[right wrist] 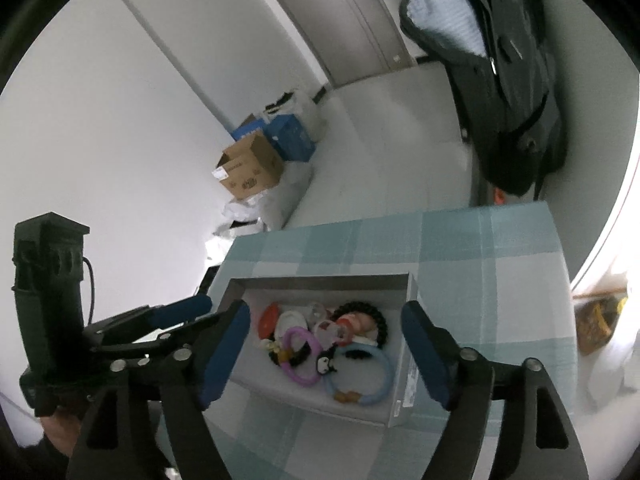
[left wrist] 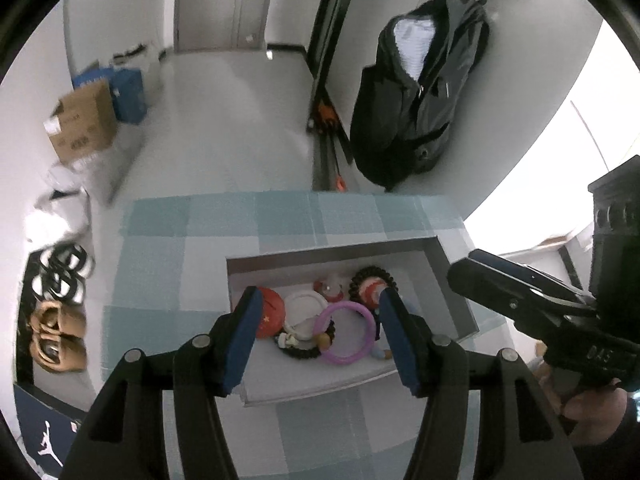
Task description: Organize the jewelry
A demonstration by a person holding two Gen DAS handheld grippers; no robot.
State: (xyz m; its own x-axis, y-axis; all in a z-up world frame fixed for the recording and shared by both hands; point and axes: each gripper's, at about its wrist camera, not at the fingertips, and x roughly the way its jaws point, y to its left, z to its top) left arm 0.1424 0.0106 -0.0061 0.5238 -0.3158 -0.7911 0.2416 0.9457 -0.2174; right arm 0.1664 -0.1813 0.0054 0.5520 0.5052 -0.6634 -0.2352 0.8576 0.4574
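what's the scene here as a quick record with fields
surface: table under a teal checked cloth
container: open grey box on the cloth
contents: purple ring bracelet, light blue bracelet, black beaded bracelet, red round item, penguin charm
left gripper: open, above the box, holding nothing
right gripper: open, above the box, holding nothing

Heap of bracelets (right wrist: 320, 344) and trinkets inside open grey box (right wrist: 320, 282)

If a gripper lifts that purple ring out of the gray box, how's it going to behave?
The purple ring looks like a smooth, solid hoop, so it probably keeps its shape and feels light. Its glossy surface could slip between pads. It lies tangled with a black beaded bracelet, so that may drag along.
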